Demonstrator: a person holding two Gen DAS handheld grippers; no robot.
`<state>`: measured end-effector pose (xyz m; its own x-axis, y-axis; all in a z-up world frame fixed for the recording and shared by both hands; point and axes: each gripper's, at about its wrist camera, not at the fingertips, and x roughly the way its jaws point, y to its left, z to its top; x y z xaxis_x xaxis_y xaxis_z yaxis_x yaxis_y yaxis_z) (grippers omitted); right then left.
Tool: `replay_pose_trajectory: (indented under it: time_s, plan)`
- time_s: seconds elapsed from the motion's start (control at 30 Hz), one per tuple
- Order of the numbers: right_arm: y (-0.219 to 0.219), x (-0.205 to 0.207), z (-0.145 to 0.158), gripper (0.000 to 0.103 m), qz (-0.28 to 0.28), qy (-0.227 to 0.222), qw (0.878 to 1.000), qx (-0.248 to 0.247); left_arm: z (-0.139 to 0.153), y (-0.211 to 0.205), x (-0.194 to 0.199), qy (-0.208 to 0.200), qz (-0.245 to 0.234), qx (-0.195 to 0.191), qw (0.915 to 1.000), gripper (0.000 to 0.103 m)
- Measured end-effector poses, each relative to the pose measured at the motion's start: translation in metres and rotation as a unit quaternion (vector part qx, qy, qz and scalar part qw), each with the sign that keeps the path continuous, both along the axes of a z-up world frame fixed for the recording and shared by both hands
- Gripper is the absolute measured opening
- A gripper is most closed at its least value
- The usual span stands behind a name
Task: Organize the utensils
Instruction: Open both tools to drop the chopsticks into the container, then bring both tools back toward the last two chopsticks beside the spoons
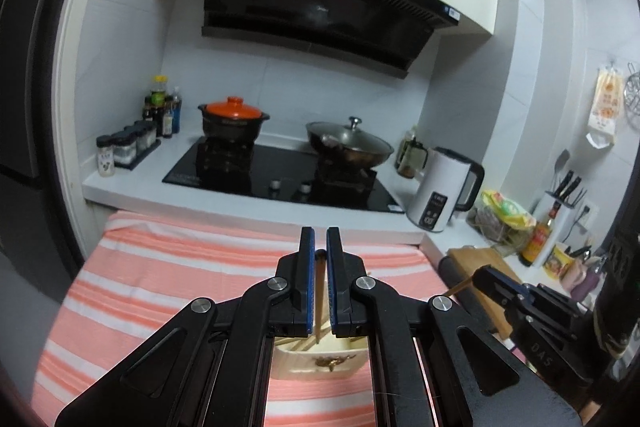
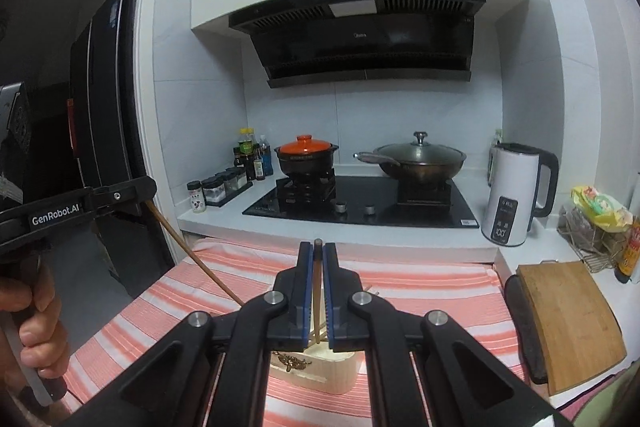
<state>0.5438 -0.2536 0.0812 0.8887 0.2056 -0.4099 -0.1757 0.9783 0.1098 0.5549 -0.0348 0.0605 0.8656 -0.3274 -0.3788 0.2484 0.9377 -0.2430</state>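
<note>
In the left wrist view my left gripper (image 1: 320, 233) is shut on a dark brown chopstick (image 1: 320, 291) that points down toward a pale wooden box (image 1: 316, 363). Several lighter chopsticks lie in that box. In the right wrist view my right gripper (image 2: 318, 247) is likewise shut on a brown chopstick (image 2: 317, 287) above the same box (image 2: 320, 373), which has a brass latch. Each gripper shows in the other's view: the right gripper (image 1: 482, 275) at the right with its stick's end poking out, the left gripper (image 2: 146, 189) at the left with its chopstick (image 2: 192, 255) slanting down.
The box stands on an orange-and-white striped cloth (image 2: 420, 291). Behind it are a black hob (image 2: 360, 203) with an orange-lidded clay pot (image 2: 306, 155) and a lidded wok (image 2: 420, 157). A white kettle (image 2: 516, 195), a wooden cutting board (image 2: 568, 319), spice jars (image 2: 218, 189) and a dark fridge (image 2: 100, 107) surround them.
</note>
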Motion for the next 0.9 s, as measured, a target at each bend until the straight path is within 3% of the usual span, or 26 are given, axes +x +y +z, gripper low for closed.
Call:
replay_pose_trajectory:
  time_s: [0.13, 0.47, 0.5, 0.53, 0.57, 0.6, 0.63, 0.67, 0.77, 0.9]
  plan:
    - [-0.007, 0.025, -0.026, 0.005, 0.004, 0.054, 0.998, 0.029, -0.03, -0.003, 0.02, 0.036, -0.002, 0.011, 0.9993, 0.003]
    - [-0.016, 0.029, -0.079, 0.005, -0.002, 0.087, 0.993, 0.076, -0.074, -0.011, 0.029, 0.087, -0.021, 0.024, 0.9957, 0.006]
    - [-0.016, 0.028, -0.084, 0.005, 0.005, 0.086, 0.993, 0.084, -0.077, -0.01, 0.027, 0.092, -0.023, 0.023, 0.9952, 0.01]
    - [-0.016, 0.026, -0.087, 0.009, 0.011, 0.083, 0.992, 0.091, -0.078, -0.007, 0.025, 0.099, -0.026, 0.022, 0.9945, 0.028]
    - [-0.016, 0.023, -0.088, 0.013, 0.015, 0.08, 0.992, 0.092, -0.079, -0.004, 0.02, 0.103, -0.028, 0.021, 0.9941, 0.053]
    - [-0.016, 0.018, -0.087, 0.023, 0.017, 0.076, 0.993, 0.09, -0.077, 0.001, 0.013, 0.101, -0.03, 0.02, 0.9942, 0.063]
    - [-0.017, 0.011, -0.085, 0.047, 0.017, 0.066, 0.994, 0.09, -0.075, 0.007, 0.002, 0.098, -0.032, 0.022, 0.9945, 0.075]
    - [-0.018, 0.002, -0.081, 0.062, 0.015, 0.054, 0.994, 0.091, -0.073, 0.012, -0.009, 0.096, -0.037, 0.029, 0.9943, 0.081]
    - [-0.021, -0.032, -0.063, 0.063, 0.02, 0.034, 0.997, 0.073, -0.075, 0.028, -0.045, 0.112, -0.048, 0.067, 0.9903, 0.095]
    - [-0.021, -0.087, -0.065, 0.069, 0.011, 0.037, 0.999, -0.001, -0.107, 0.044, -0.106, 0.159, -0.051, 0.132, 0.9772, 0.095]
